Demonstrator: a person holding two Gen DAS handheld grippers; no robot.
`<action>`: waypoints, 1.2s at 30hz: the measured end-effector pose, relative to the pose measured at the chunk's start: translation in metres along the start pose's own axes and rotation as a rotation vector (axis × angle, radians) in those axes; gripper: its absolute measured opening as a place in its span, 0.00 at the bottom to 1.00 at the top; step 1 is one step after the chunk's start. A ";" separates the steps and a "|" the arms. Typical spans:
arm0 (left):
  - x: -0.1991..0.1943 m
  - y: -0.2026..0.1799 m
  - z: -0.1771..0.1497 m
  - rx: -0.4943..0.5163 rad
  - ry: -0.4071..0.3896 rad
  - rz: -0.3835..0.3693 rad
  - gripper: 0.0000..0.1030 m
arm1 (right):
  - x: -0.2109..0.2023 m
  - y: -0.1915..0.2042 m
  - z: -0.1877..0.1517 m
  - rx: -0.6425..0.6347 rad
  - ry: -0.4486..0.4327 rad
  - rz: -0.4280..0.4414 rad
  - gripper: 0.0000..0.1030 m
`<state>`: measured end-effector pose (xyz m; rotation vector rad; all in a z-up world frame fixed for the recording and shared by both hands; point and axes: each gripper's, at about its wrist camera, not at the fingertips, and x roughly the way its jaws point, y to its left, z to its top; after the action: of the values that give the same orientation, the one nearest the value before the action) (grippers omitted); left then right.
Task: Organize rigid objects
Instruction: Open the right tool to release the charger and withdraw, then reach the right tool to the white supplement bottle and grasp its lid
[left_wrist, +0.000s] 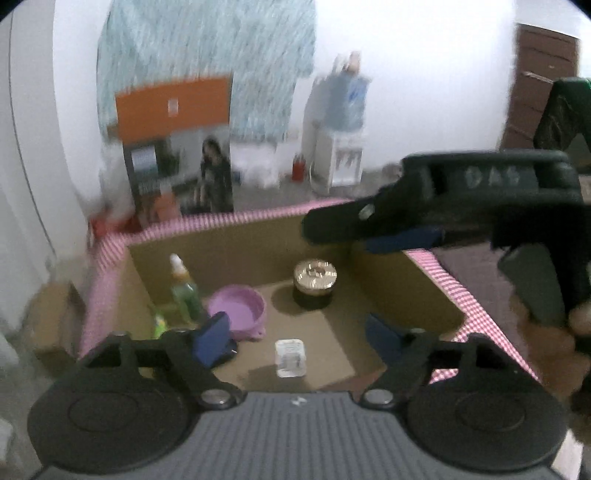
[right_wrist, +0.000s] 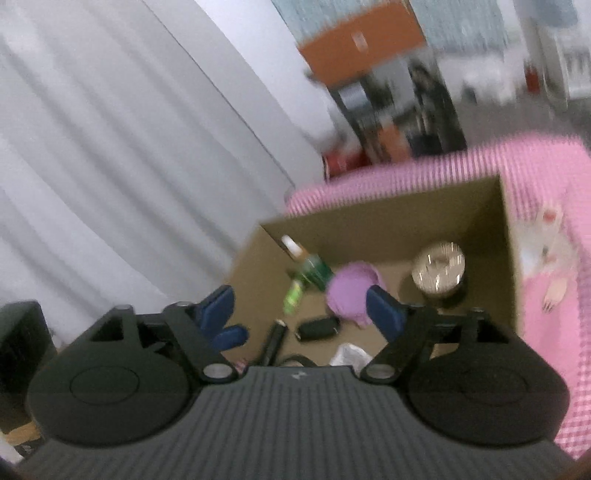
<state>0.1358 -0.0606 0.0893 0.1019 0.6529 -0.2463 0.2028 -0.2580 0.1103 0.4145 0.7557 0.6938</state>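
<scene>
An open cardboard box (left_wrist: 236, 240) stands on a pink checked cloth (left_wrist: 476, 310). In it are a purple bowl (left_wrist: 238, 308), a green bottle with a white cap (left_wrist: 184, 291), a dark jar with a shiny gold lid (left_wrist: 314, 282) and a small clear plastic case (left_wrist: 290, 358). My left gripper (left_wrist: 295, 339) is open and empty above the box, over the clear case. My right gripper (right_wrist: 303, 310) is open and empty above the box (right_wrist: 369, 218); it shows from the side in the left wrist view (left_wrist: 332, 229). The right wrist view also shows the bowl (right_wrist: 351, 291), bottle (right_wrist: 310, 269), jar (right_wrist: 439, 273) and two dark objects (right_wrist: 317, 329).
A white curtain (right_wrist: 129, 166) hangs left of the box. Behind stand an orange banner stand (left_wrist: 173, 107), a water dispenser (left_wrist: 340, 147) and a brown door (left_wrist: 539, 74). A pale item lies on the pink cloth (right_wrist: 550, 236) right of the box.
</scene>
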 end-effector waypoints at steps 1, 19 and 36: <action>-0.016 0.000 -0.006 0.020 -0.033 0.013 0.88 | -0.013 0.009 -0.003 -0.028 -0.037 0.002 0.82; -0.041 0.071 -0.108 -0.129 -0.037 0.187 0.89 | 0.019 0.097 -0.092 -0.095 0.054 0.117 0.87; -0.008 0.084 -0.126 -0.125 -0.038 0.156 0.53 | 0.107 0.117 -0.110 -0.120 0.233 0.050 0.61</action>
<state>0.0778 0.0440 -0.0041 0.0277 0.6175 -0.0570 0.1284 -0.0900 0.0528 0.2460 0.9206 0.8395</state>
